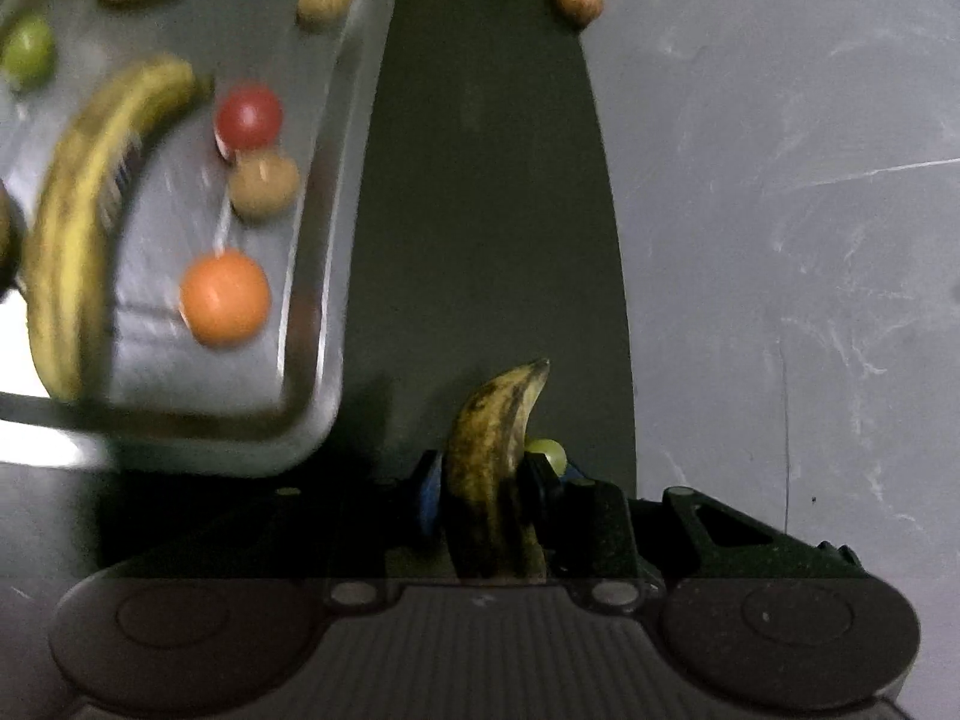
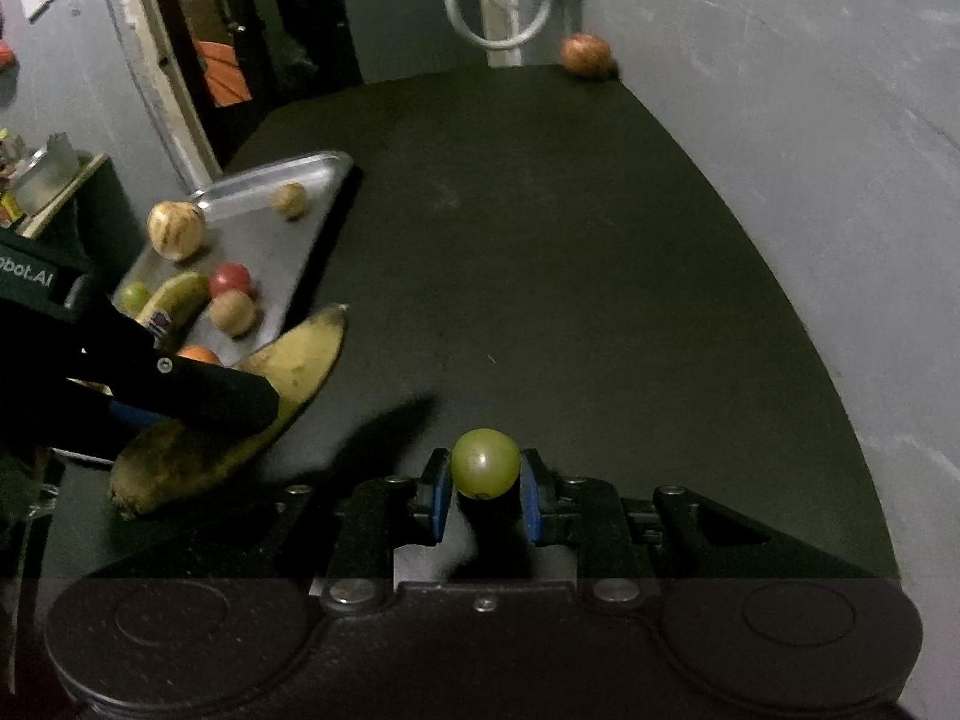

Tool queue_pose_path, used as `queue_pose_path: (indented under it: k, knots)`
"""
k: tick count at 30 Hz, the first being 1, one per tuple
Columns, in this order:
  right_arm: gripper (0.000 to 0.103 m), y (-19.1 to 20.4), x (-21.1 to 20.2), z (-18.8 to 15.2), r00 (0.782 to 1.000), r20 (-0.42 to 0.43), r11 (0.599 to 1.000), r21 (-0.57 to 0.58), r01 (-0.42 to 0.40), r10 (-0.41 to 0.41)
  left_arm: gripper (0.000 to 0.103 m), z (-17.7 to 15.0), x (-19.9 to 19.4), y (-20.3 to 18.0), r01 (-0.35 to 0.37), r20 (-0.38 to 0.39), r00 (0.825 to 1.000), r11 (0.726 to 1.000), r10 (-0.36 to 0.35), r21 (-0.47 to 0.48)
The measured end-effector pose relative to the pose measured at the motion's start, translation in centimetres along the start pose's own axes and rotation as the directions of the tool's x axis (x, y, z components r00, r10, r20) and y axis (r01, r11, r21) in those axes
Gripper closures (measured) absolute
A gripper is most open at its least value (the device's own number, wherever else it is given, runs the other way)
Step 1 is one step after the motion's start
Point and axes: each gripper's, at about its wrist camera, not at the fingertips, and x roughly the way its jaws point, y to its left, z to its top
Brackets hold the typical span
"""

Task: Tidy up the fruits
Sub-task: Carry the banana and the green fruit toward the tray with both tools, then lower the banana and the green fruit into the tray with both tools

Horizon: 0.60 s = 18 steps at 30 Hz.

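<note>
My left gripper point(image 1: 486, 480) is shut on a spotted brown-yellow banana point(image 1: 498, 468) and holds it above the dark table, just right of the metal tray point(image 1: 336, 312). The same banana point(image 2: 282, 384) and left gripper point(image 2: 180, 390) show in the right wrist view. The tray holds a yellow banana point(image 1: 78, 228), a red fruit point(image 1: 249, 115), an orange fruit point(image 1: 225, 298), a green fruit point(image 1: 27, 51) and several brown fruits. My right gripper point(image 2: 485, 489) is shut on a green round fruit point(image 2: 485, 462). A brown fruit point(image 2: 585, 53) lies at the table's far edge.
The dark table point(image 2: 540, 276) meets a grey wall point(image 2: 810, 120) on the right. A white hose point(image 2: 498, 6) and cluttered shelves point(image 2: 36, 180) stand beyond the far edge and left side.
</note>
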Motion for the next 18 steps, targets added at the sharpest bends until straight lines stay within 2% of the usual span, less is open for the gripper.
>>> queue_pose_path:
  k: [5,8,14,18]
  knots:
    - [0.077,1.3,0.8,2.5,0.998,0.027,0.998,-0.021,-0.056,0.056,0.071,1.0,-3.2,1.3,0.000,0.080,0.997,0.999,0.003,-0.032]
    - [0.077,2.2,1.4,4.3,0.995,0.043,0.996,-0.039,-0.086,0.088,0.071,1.5,-5.3,2.4,-0.028,0.146,0.989,0.998,0.037,-0.060]
    - [0.077,4.2,3.2,8.1,0.988,0.061,0.986,-0.089,-0.139,0.144,0.071,3.5,-7.9,2.8,-0.102,0.262,0.957,0.989,0.126,-0.104]
    - [0.077,5.5,4.5,10.4,0.982,0.053,0.974,-0.150,-0.169,0.179,0.071,5.4,-8.3,2.4,-0.146,0.309,0.935,0.982,0.176,-0.116]
